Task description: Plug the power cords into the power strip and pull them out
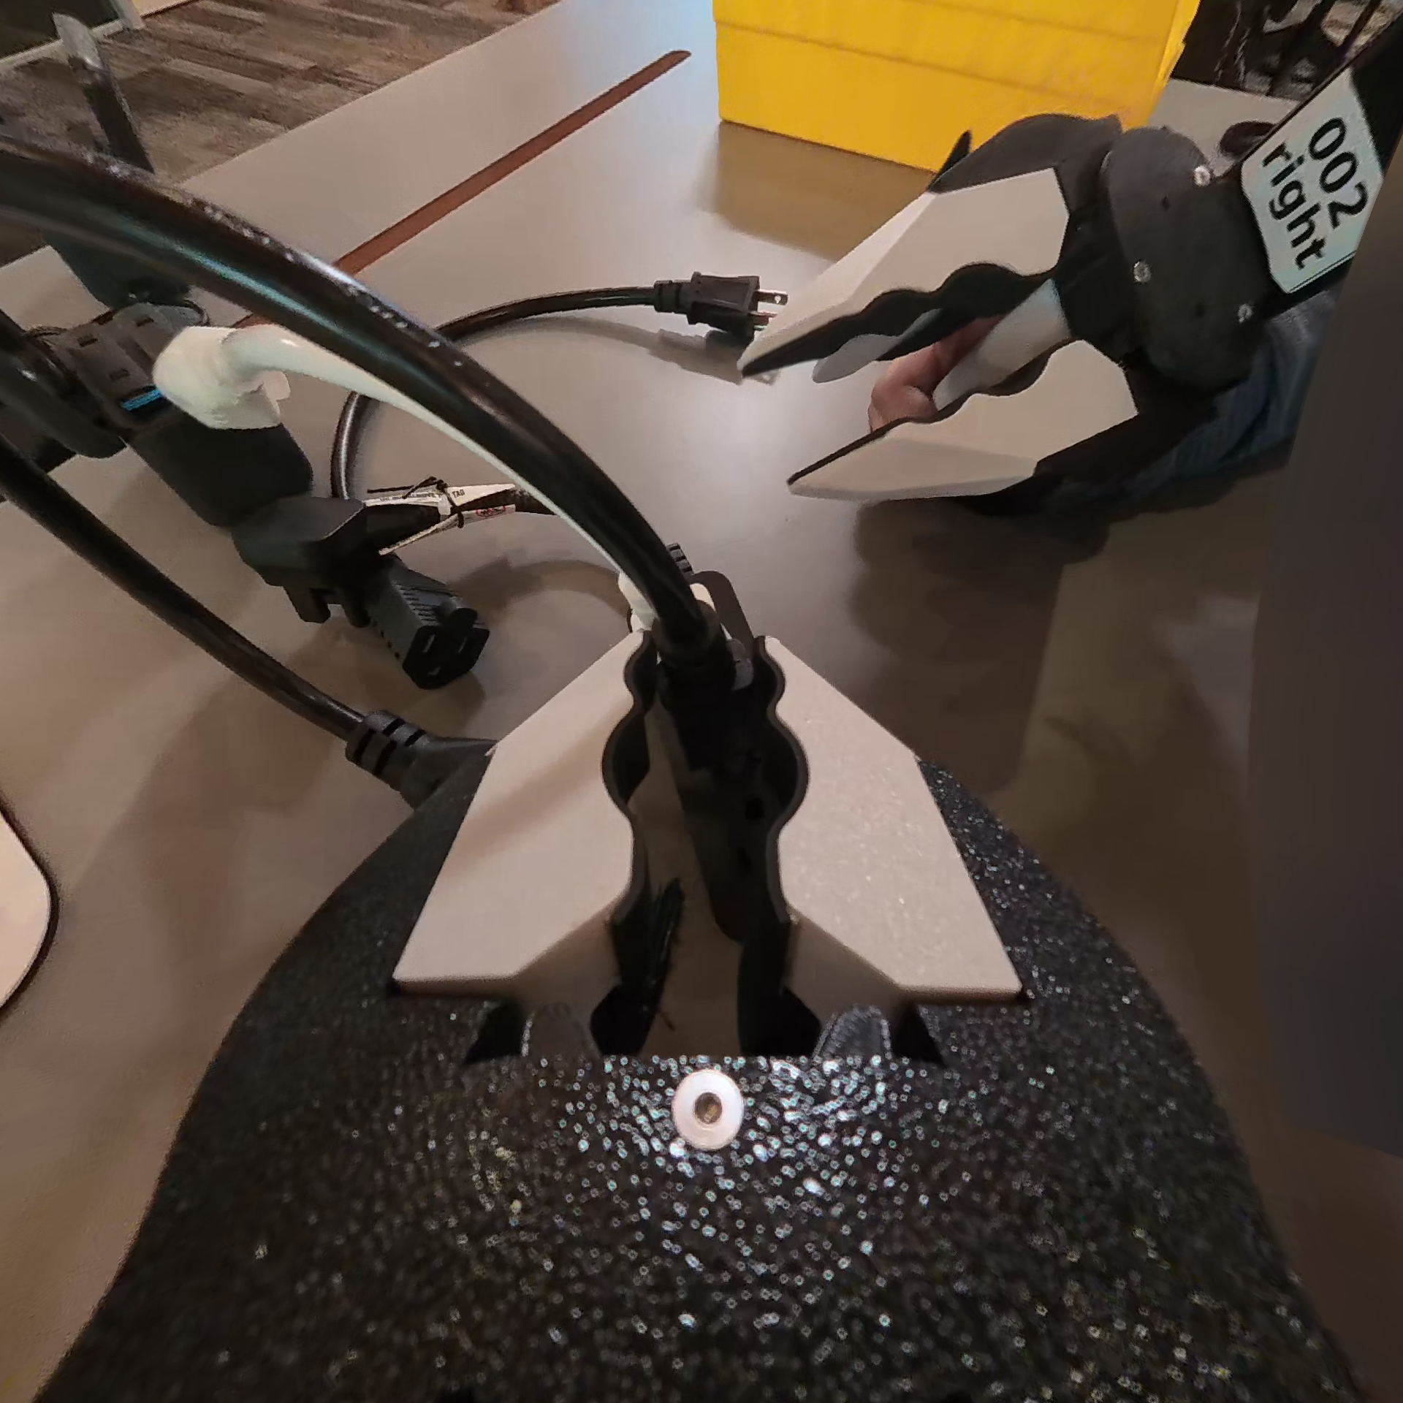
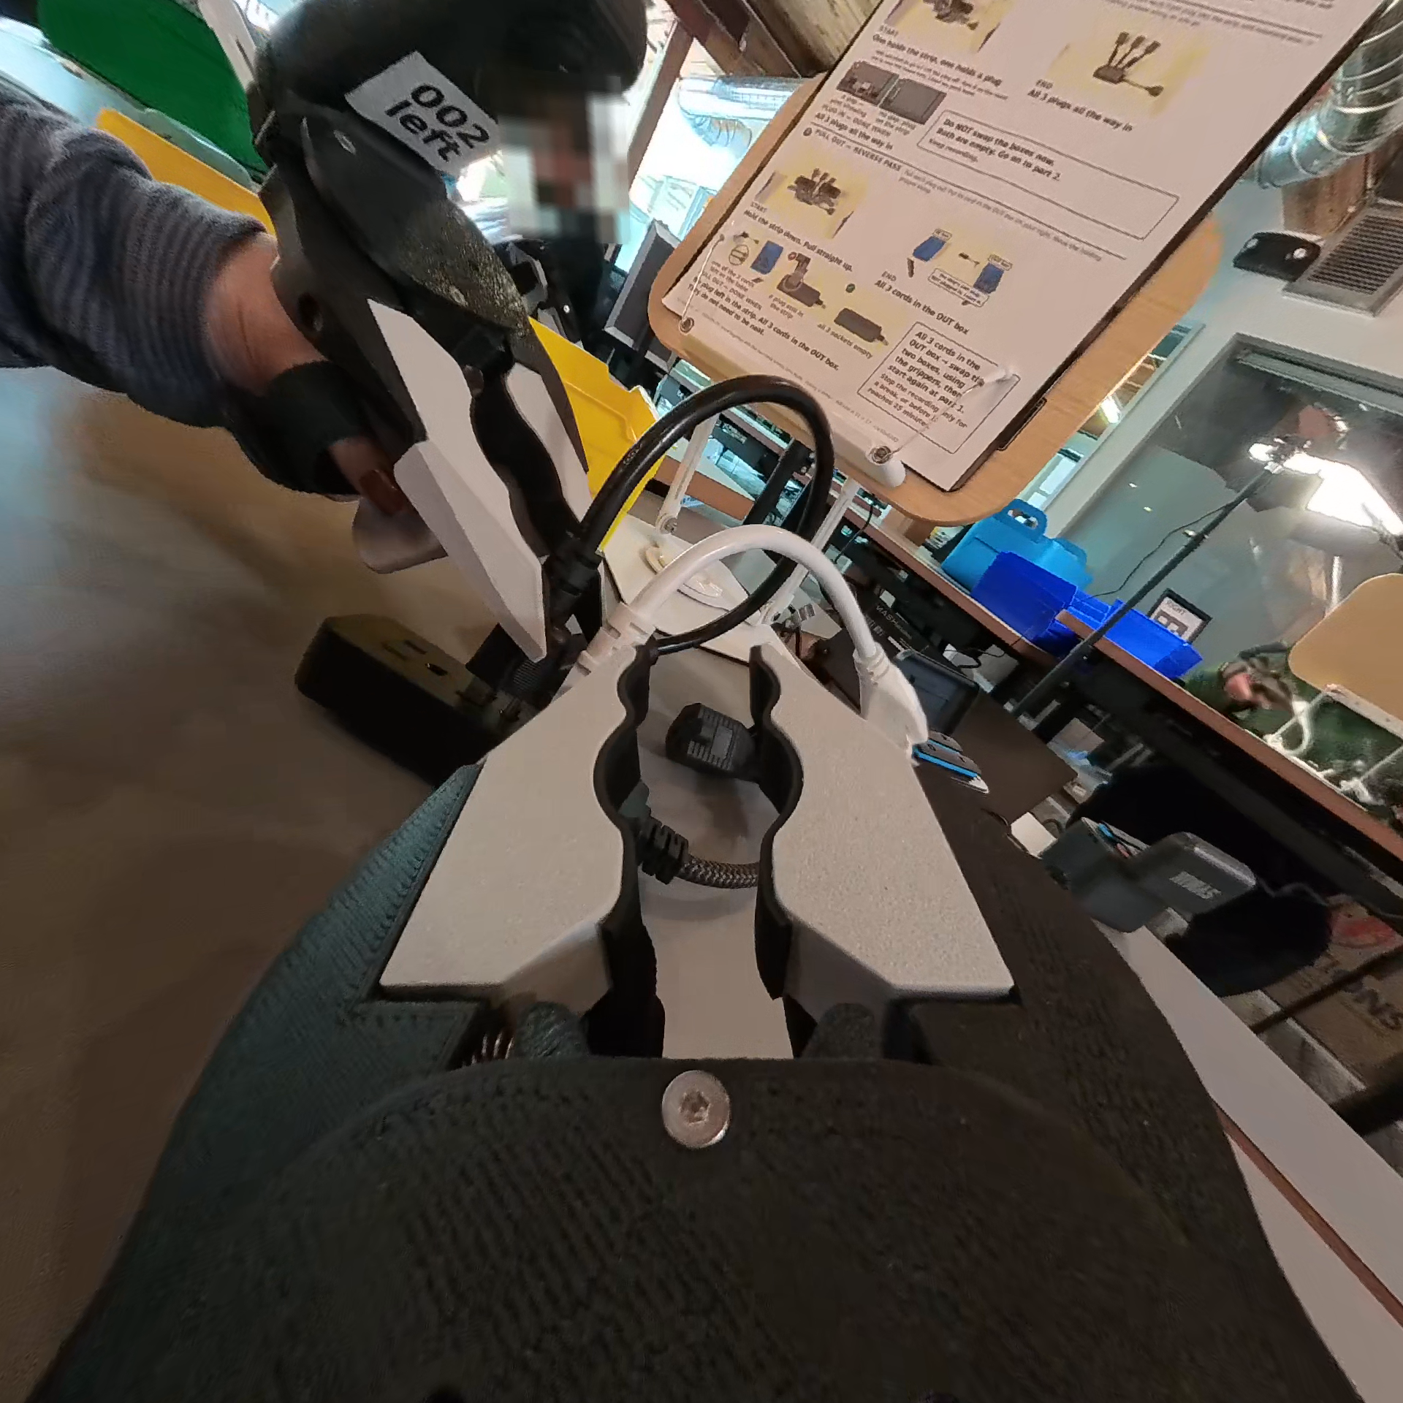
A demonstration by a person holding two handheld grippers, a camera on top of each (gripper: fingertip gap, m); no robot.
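Observation:
My left gripper (image 1: 702,653) is shut on a black plug (image 1: 698,683) whose thick black cord (image 1: 379,304) arcs up and to the left. In the right wrist view the left gripper (image 2: 565,607) holds that plug (image 2: 569,584) upright over the black power strip (image 2: 395,683). A white cord (image 2: 759,539) loops beside it. My right gripper (image 1: 770,425) is open and empty, low over the table. A second black three-prong plug (image 1: 717,300) lies just beyond its upper fingertip. In the right wrist view this plug (image 2: 706,740) and its braided cord (image 2: 714,873) lie between the open fingers (image 2: 531,797).
A yellow bin (image 1: 941,68) stands at the back of the table. A black socket end with tags (image 1: 440,638) and a white plug (image 1: 212,379) on a black block lie to the left. An instruction board (image 2: 987,228) stands behind the strip, with blue bins (image 2: 1063,592) beyond. My hands' fingertips stand some 5 cm from each other.

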